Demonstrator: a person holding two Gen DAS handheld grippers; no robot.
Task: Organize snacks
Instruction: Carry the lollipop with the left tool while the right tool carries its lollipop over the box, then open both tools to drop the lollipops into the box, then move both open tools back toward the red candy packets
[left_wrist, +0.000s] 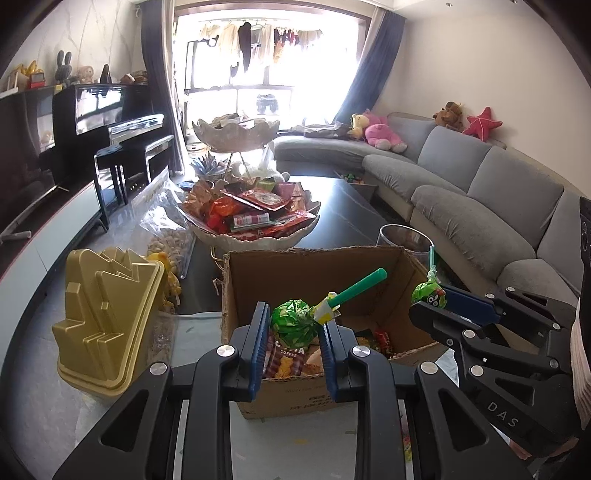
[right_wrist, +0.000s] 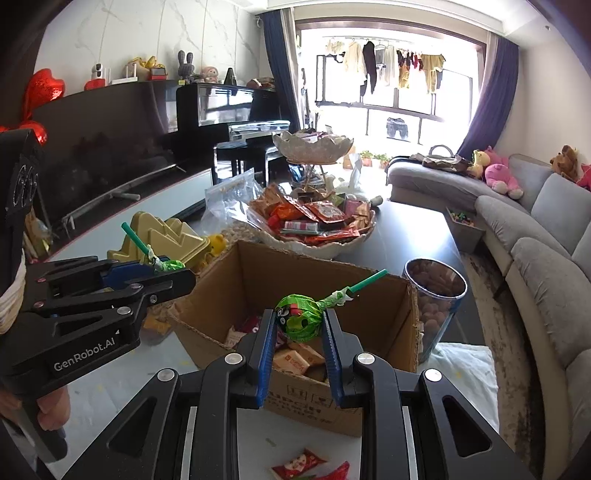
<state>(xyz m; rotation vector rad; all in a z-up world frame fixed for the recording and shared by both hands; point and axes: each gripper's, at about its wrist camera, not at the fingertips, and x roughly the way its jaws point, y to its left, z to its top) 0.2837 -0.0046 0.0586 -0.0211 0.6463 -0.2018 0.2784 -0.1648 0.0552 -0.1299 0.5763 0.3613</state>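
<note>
The left gripper (left_wrist: 293, 332) is clamped on a green-wrapped lollipop (left_wrist: 293, 323), its wrapped head pinched between the blue pads right at the fingertips and its green stick slanting up and to the right, above the open cardboard box (left_wrist: 280, 273) of snacks. The right gripper (right_wrist: 299, 328) grips a second lollipop (right_wrist: 299, 317) the same way over the same box, head between the pads and stick angled up to the right. Beyond the box sits a two-tier bowl (left_wrist: 258, 240) heaped with packets, and what seems to be a clear jar (right_wrist: 436, 295) of nuts stands just beside the box.
</note>
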